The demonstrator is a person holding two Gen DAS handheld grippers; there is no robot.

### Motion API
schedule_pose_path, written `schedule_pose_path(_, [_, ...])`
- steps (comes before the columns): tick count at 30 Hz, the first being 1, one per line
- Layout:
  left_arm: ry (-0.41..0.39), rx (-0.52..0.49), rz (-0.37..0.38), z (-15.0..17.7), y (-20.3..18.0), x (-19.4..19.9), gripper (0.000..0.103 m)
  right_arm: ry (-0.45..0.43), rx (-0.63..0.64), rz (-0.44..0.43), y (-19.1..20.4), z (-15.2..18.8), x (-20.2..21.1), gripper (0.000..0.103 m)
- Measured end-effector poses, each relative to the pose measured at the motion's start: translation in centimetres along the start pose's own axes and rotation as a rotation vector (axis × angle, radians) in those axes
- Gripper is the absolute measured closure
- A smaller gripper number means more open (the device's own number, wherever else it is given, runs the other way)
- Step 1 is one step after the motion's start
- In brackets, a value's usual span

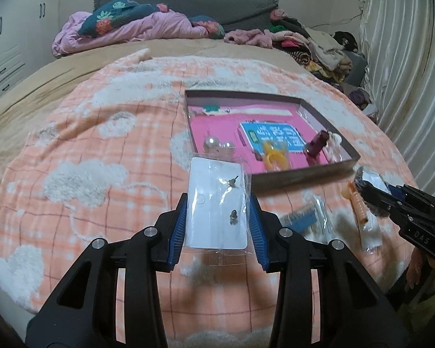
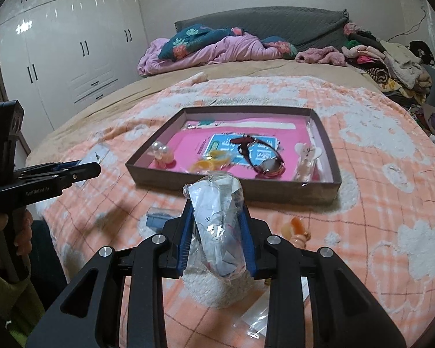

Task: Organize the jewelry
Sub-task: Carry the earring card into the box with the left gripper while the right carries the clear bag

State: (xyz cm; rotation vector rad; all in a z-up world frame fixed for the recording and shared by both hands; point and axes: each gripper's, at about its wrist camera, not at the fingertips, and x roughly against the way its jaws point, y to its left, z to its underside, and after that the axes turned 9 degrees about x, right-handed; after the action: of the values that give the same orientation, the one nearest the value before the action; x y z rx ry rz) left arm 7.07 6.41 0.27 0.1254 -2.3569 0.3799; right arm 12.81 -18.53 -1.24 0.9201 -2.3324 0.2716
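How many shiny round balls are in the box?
2. Both sit together near the box's left wall: one ball slightly farther back, the other ball touching it in front. More may be hidden under the other things.

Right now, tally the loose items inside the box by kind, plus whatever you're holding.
Pearly balls: 2
Sunglasses: 1
Yellow clip: 1
White clip: 1
Earring-card packet, held: 1
Crumpled bag, held: 1
Total: 7
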Motion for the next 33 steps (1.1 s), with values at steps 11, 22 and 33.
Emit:
schedule_pose_path(11, [-0.033,-0.027,0.028,-1.9,-1.8,-0.8,0.072,-0.045,-0.045,0.034,-2.1,-0.9,1.1,0.074])
schedule_pose_path(22, [-0.052,-0.037,0.059,-4.0,-3.9,-2.1,0.072,-0.086,-0.089,0.084,-4.4,-1.7,2.3,0.074])
schedule_pose_path(33, [-0.033,-0.06,0.07,-5.0,-5.8,-4.1,0.072,-0.114,-0.135,0.129,-7.3,-2.7,2.6,0.075])
